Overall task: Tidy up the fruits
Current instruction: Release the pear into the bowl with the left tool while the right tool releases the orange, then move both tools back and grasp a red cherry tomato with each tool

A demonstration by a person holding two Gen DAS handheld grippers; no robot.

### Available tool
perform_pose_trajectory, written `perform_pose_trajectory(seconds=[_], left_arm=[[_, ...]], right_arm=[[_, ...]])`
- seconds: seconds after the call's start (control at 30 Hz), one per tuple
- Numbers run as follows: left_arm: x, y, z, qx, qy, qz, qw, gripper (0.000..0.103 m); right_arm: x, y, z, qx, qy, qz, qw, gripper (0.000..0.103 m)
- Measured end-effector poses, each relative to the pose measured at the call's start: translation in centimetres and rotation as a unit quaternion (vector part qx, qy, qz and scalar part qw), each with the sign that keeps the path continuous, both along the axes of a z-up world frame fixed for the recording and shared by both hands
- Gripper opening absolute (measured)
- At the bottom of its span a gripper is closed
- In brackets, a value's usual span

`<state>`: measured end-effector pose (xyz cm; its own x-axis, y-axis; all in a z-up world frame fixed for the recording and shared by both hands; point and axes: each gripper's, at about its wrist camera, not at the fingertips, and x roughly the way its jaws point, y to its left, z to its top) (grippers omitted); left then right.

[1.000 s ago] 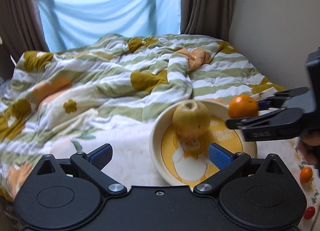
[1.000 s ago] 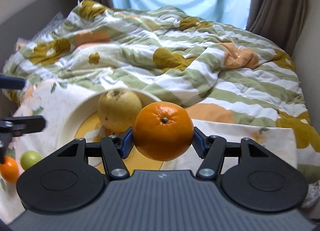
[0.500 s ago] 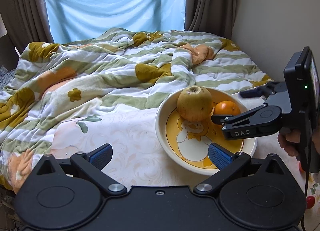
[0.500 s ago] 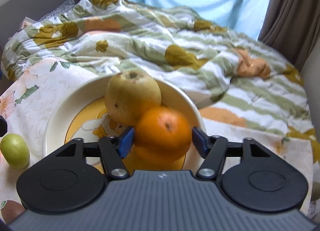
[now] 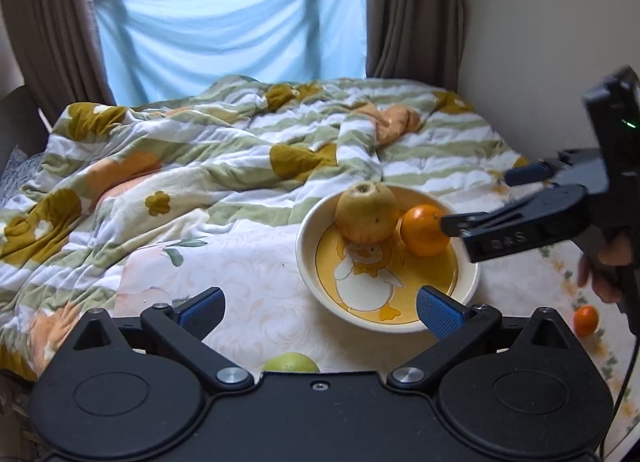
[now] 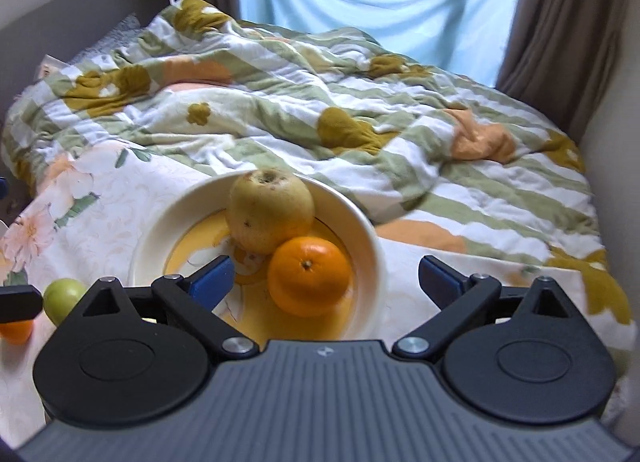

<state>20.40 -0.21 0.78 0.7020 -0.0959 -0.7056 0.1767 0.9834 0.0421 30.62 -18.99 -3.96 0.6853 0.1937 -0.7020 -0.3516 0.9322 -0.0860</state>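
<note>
Released since the earlier frame, the glossy orange [image 6: 309, 275] rests in the bowl [image 6: 370, 238] between the right gripper's [image 6: 326, 278] just-opened jaws.

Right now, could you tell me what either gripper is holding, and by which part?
Nothing is held. The right gripper has just opened, leaving the orange in the bowl; the left gripper is open and empty.

Rumpled fleece blanket [image 5: 248, 150], green and white stripes with mustard flowers and peach patches, heaped over the bed. Pale floral tablecloth [image 5: 256, 262] spread in front of it. Light blue cloth [image 5: 232, 34] hung across the window, brown curtains [image 5: 412, 10] either side. Cream wall [image 5: 532, 22] at right.
</note>
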Motion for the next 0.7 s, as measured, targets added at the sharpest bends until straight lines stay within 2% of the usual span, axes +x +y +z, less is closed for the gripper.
perform_pose_trajectory(seconds=[0.13, 0.27, 0.4, 0.5, 0.57, 0.7], left_arm=[[-1.7, 0.1, 1.5, -0.002, -0.020, 0.007, 0.9998, 0.103], [-3.9, -0.3, 2.8, 0.017, -0.040, 0.020, 0.9988, 0.103], [-6.0, -0.5, 3.4, 0.017, -0.031, 0.041, 0.9985, 0.103], [-8.2, -0.7, 4.0, 0.010, -0.042, 0.051, 0.9978, 0.103], [-9.5, -1.0, 4.4, 0.008, -0.048, 0.053, 0.9974, 0.103], [-12.1, -2.0, 4.4, 0.009, -0.055, 0.047, 0.9973, 0.103]], right_arm=[[-2.4, -1.6, 2.2, 0.009, -0.009, -0.010, 1.000, 0.103], [-5.5, -3.3, 4.6, 0.009, -0.019, -0.025, 0.999, 0.103], [-8.9, -5.2, 6.7, 0.012, -0.025, -0.044, 0.999, 0.103], [-11.9, -6.5, 8.0, 0.018, -0.026, -0.061, 0.998, 0.103], [-13.9, -7.4, 8.7, 0.028, -0.030, -0.067, 0.997, 0.103], [-17.6, -8.4, 9.5, 0.018, -0.038, -0.076, 0.996, 0.103]])
